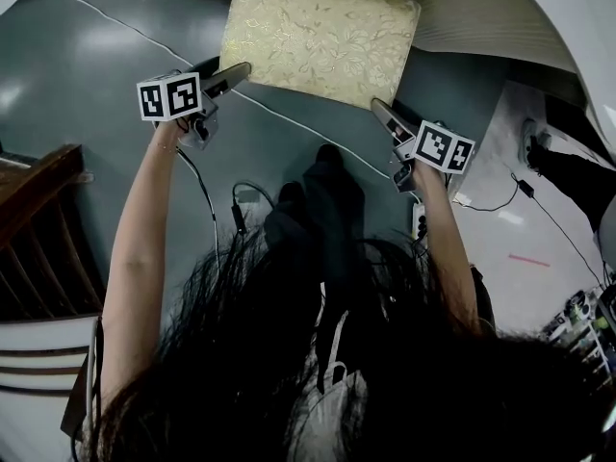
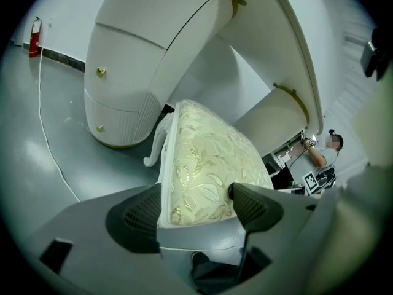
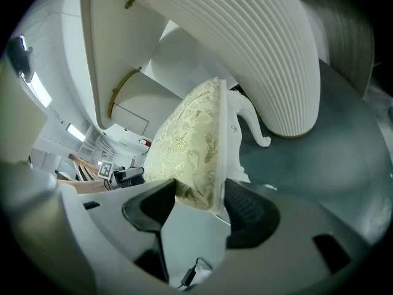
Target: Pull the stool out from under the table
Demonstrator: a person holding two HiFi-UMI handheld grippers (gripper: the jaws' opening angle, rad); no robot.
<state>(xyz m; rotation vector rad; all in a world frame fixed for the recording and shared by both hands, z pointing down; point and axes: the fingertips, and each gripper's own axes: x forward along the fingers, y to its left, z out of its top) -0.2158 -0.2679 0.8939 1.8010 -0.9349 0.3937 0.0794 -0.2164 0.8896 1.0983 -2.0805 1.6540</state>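
Both left gripper [image 2: 195,204] & right gripper [image 3: 199,203] clamp wide on near corners of stool [image 1: 322,32], on floor [image 1: 106,46] w/ far end near table [image 1: 472,12]; pull seems underway, next needs even backward drag.

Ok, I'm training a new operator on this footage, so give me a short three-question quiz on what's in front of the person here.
1. True or false: only the left gripper has its jaws on the stool.
2. Which part of the stool does the right gripper clamp? A) a leg B) a near corner of the seat C) nothing
3. What thin thing runs across the floor in front of the stool?
Key: 1 false, both grippers clamp near corners of the seat. 2 B. 3 a white cable.
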